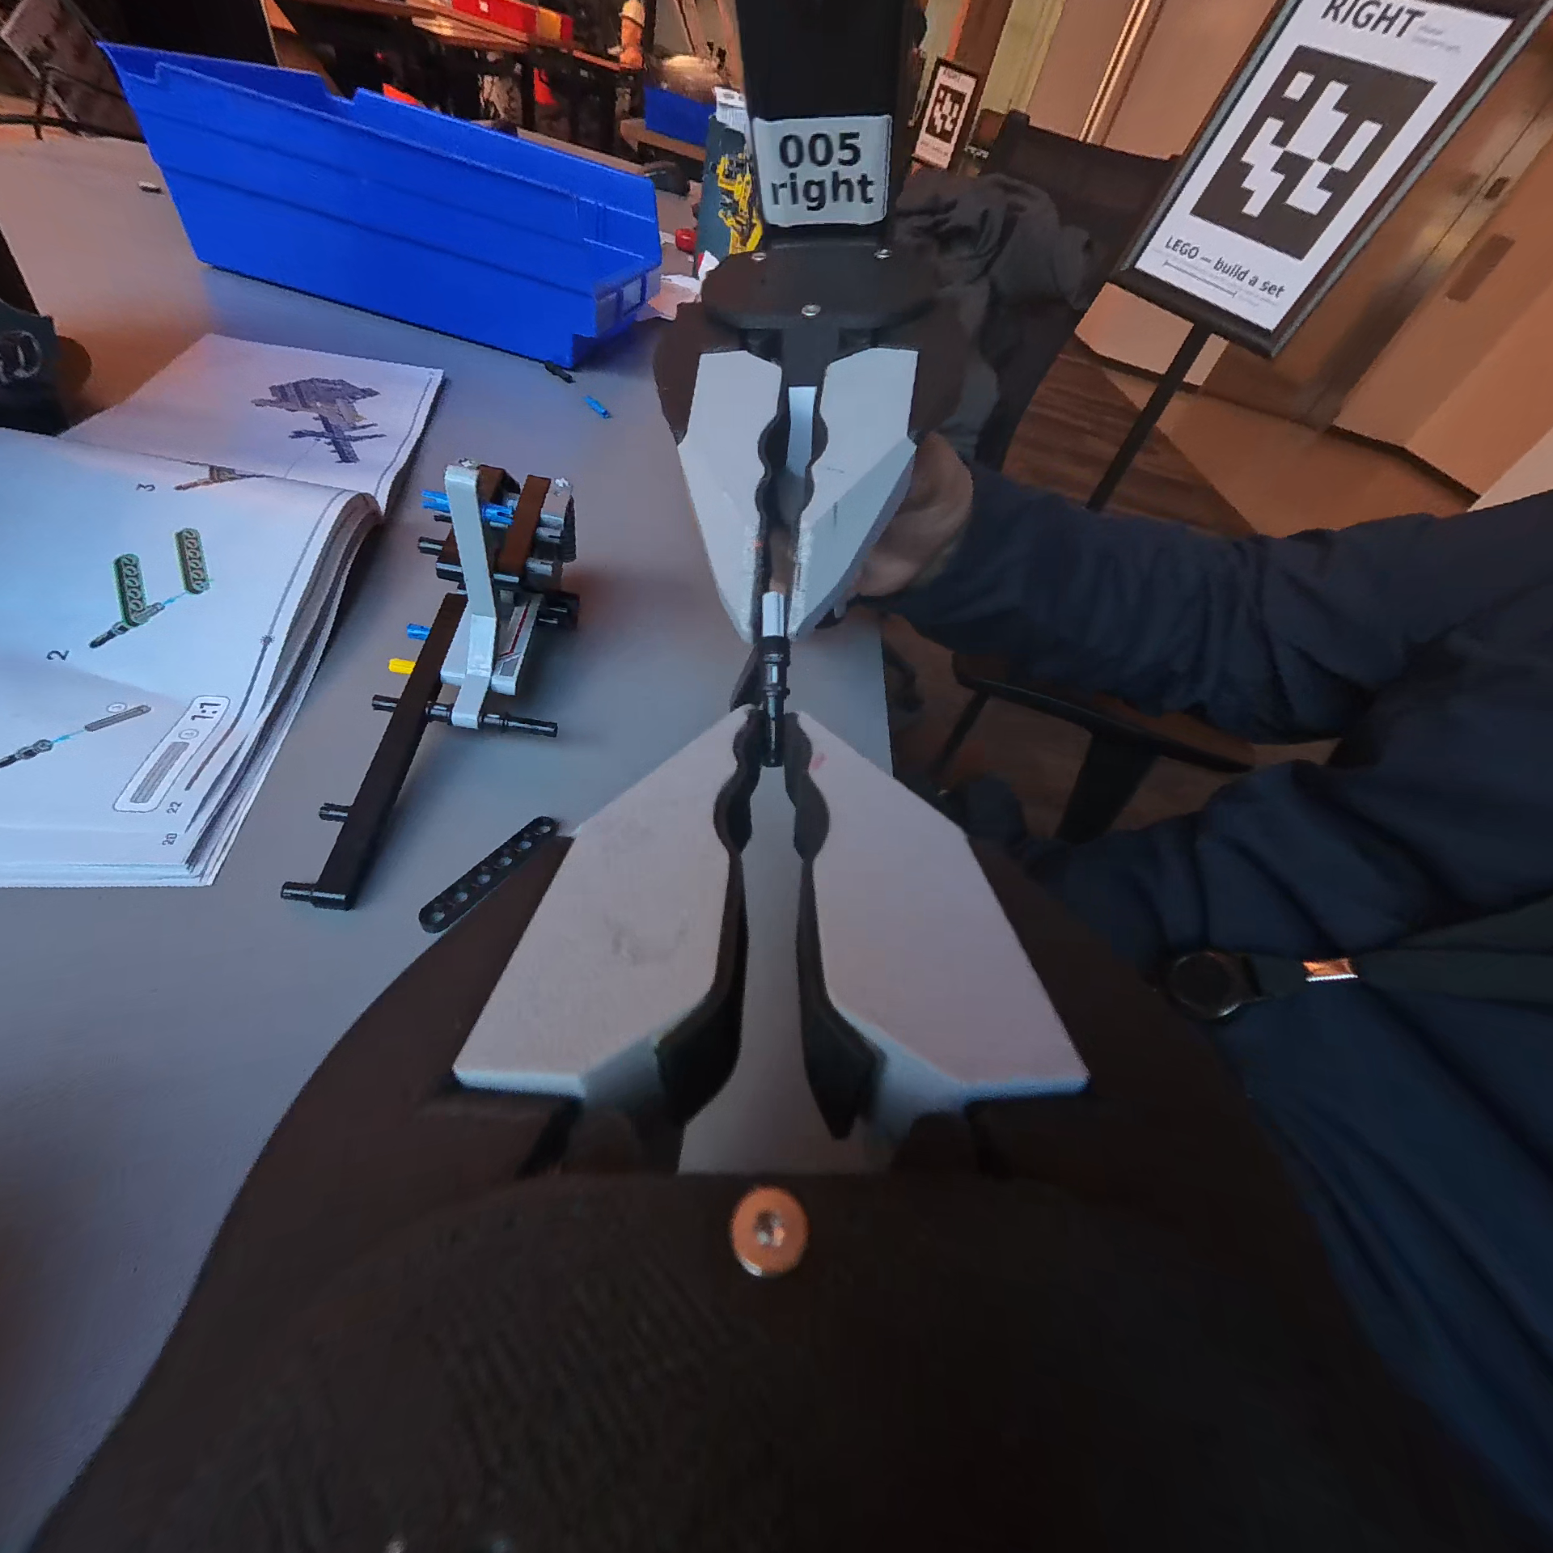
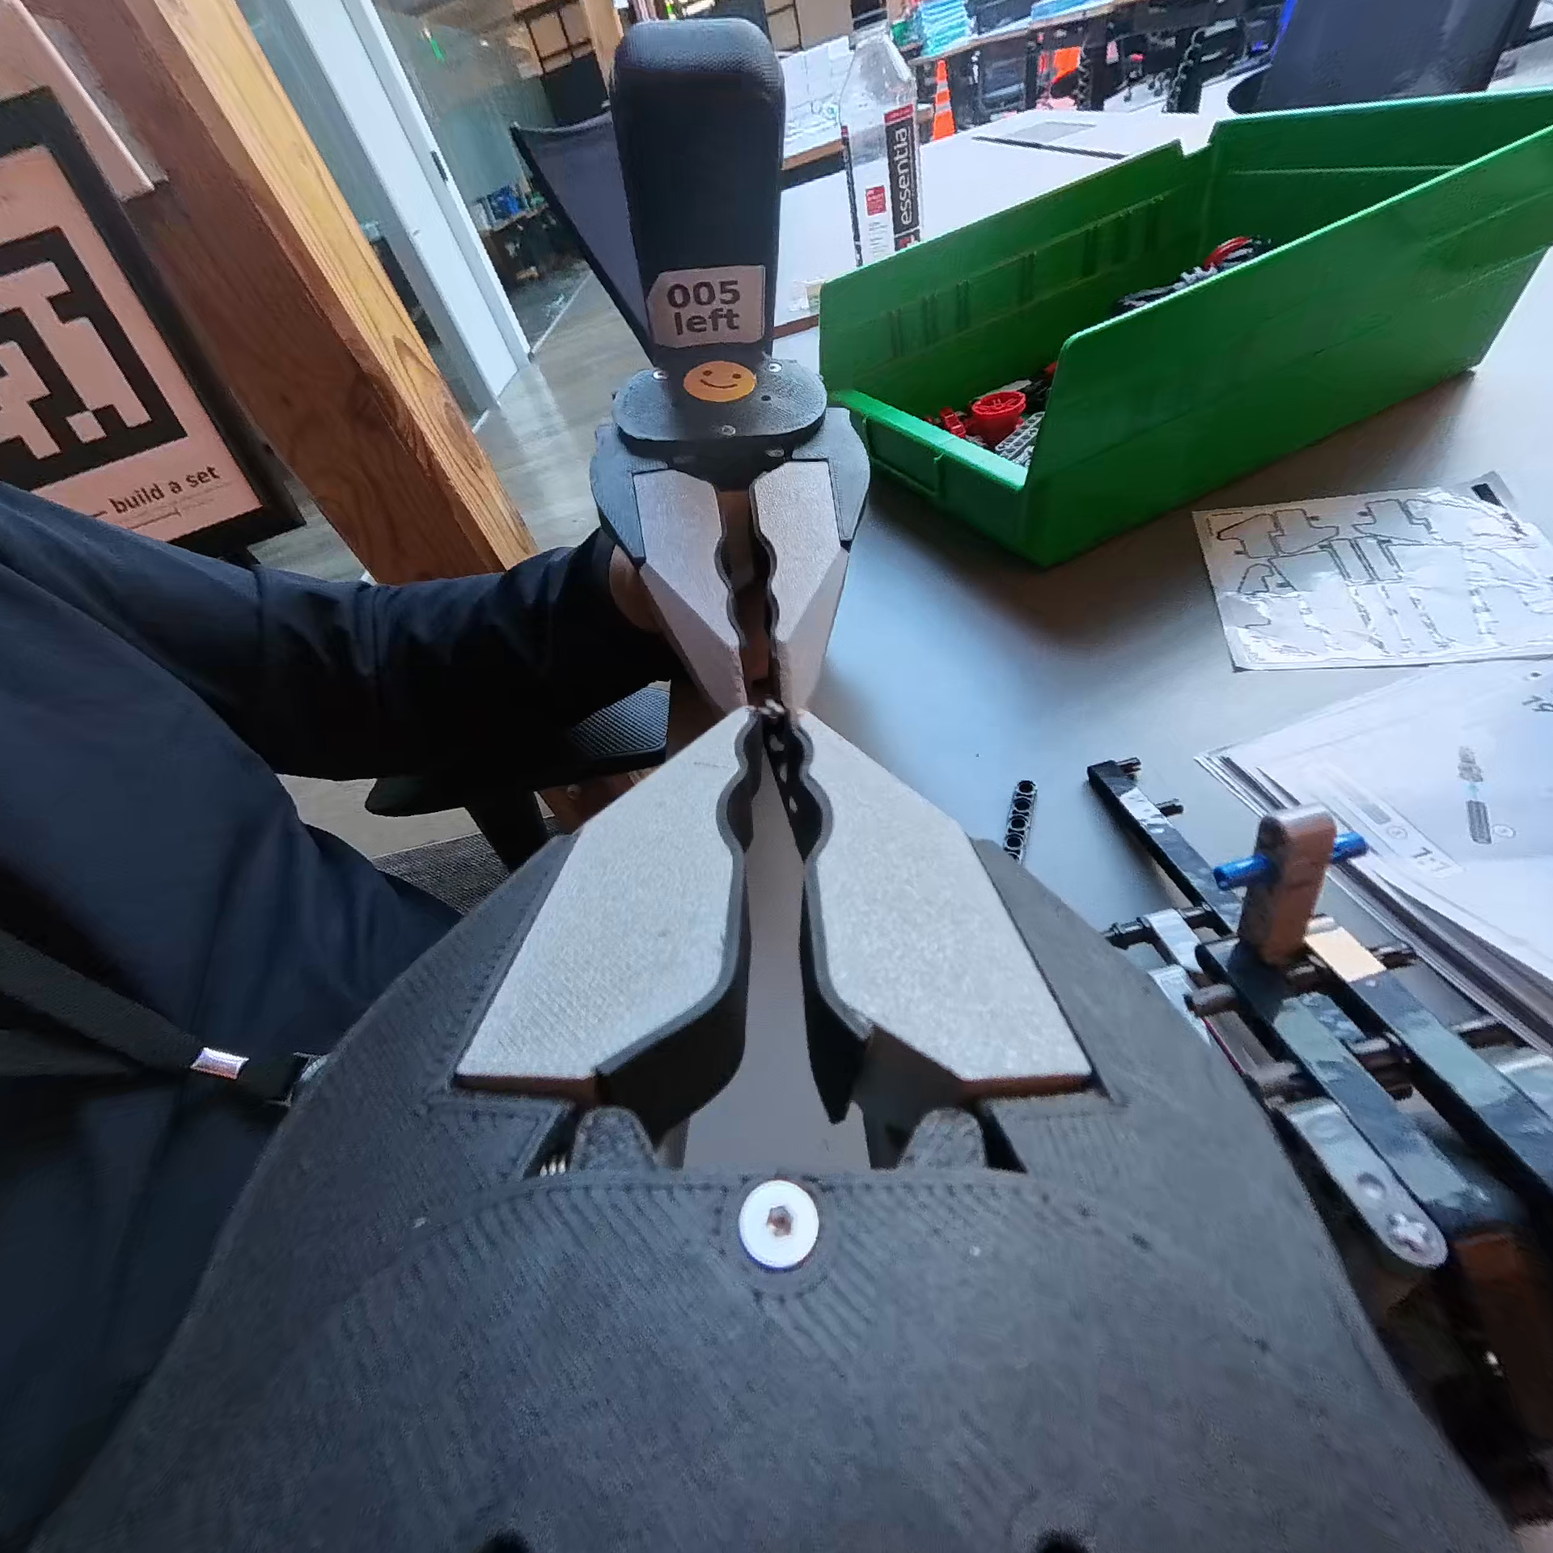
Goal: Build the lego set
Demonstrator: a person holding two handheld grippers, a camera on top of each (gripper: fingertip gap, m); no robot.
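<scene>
My left gripper (image 1: 769, 729) is shut on a small black connector piece (image 1: 771, 697), held above the grey table's (image 1: 126, 1092) near edge. My right gripper (image 1: 777, 626) comes in from the opposite side, tip to tip, shut on a short grey piece (image 1: 773, 616) that meets the black one end to end. In the right wrist view my right gripper (image 2: 769, 724) faces the left gripper (image 2: 763, 693), and a dark holed part (image 2: 786, 765) shows between its fingers. The partly built model (image 1: 496, 588) lies on the table to the left, apart from both grippers; it also shows in the right wrist view (image 2: 1311, 966).
An open instruction booklet (image 1: 168, 588) lies beside the model. A loose black holed beam (image 1: 487, 874) lies near my left gripper. A blue bin (image 1: 403, 210) stands behind; a green bin (image 2: 1176, 336) holds parts. A sticker sheet (image 2: 1378, 580), a bottle (image 2: 882, 143) and a sign stand (image 1: 1311, 160) are nearby. My two grippers' fingertips are within a few centimetres of each other.
</scene>
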